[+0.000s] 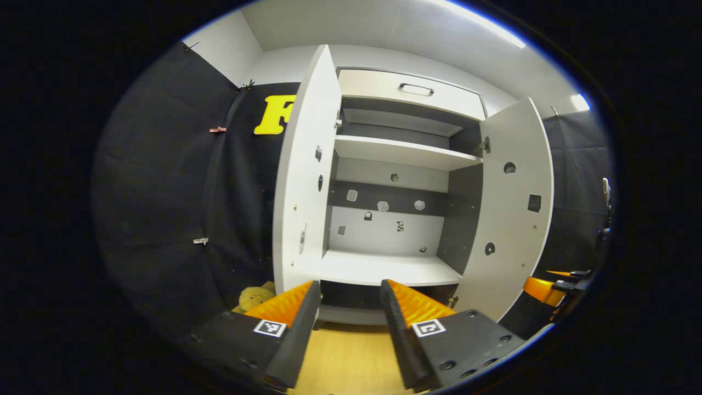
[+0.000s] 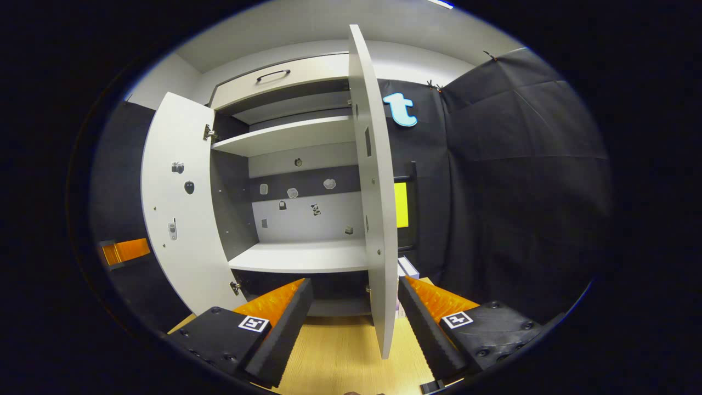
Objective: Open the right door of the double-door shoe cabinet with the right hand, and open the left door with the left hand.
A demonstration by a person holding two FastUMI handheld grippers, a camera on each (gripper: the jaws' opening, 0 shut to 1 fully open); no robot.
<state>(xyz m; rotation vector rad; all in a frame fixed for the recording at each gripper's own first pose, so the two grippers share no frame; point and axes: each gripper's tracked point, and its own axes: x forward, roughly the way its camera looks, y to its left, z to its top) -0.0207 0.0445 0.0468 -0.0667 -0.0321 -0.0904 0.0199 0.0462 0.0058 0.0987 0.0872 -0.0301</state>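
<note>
Standing wide open, both doors: left door (image 1: 304, 170), right door (image 2: 375, 192); left gripper (image 1: 351, 315) and right gripper (image 2: 355, 312) released.

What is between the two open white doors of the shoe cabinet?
In the left gripper view, between the left white door and right white door sits the open cabinet inside: two white shelves and a grey back panel.
</note>
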